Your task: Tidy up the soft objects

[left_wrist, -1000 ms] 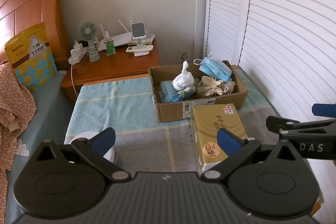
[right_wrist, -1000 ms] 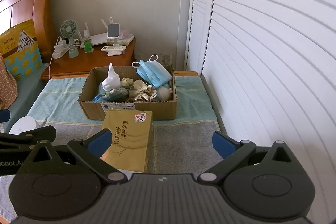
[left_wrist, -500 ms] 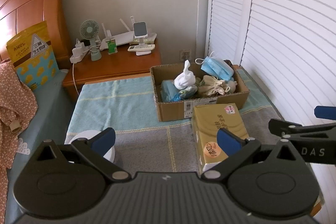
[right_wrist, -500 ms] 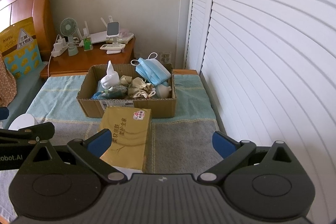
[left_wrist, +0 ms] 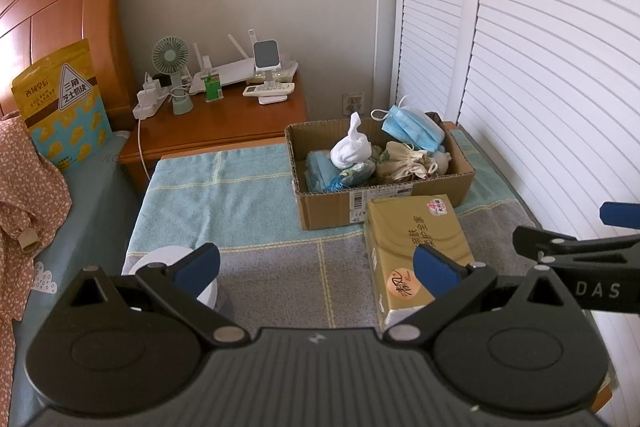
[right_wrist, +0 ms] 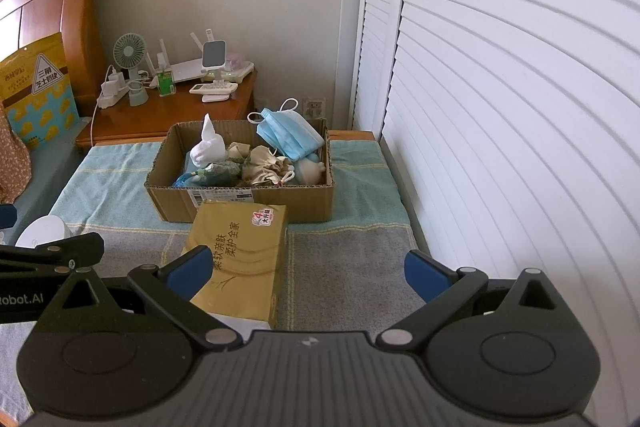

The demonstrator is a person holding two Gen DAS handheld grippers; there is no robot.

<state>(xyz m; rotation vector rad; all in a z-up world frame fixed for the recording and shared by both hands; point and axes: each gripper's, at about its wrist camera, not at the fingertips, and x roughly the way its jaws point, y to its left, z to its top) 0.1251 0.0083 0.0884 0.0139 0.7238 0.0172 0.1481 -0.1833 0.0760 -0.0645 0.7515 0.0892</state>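
A cardboard box (left_wrist: 464, 183) (right_wrist: 240, 197) stands on a towel-covered table. It holds a white knotted cloth (left_wrist: 350, 151) (right_wrist: 208, 147), blue face masks (left_wrist: 412, 127) (right_wrist: 290, 135), a beige pouch (left_wrist: 404, 163) (right_wrist: 266, 167) and other soft items. A gold tissue pack (left_wrist: 416, 247) (right_wrist: 240, 251) lies in front of the box. My left gripper (left_wrist: 316, 267) is open and empty, above the table's near part. My right gripper (right_wrist: 306, 271) is open and empty, to the right of the left one.
A white round object (left_wrist: 160, 259) (right_wrist: 42, 233) sits at the table's front left. A wooden nightstand (left_wrist: 224, 131) with a fan, router and remote stands behind. White louvered doors (right_wrist: 500, 107) run along the right. A bed with a snack bag (left_wrist: 60, 107) lies to the left.
Both grippers have drawn back and risen slightly, so the box and tissue pack look a little farther away. Both stay open and empty.
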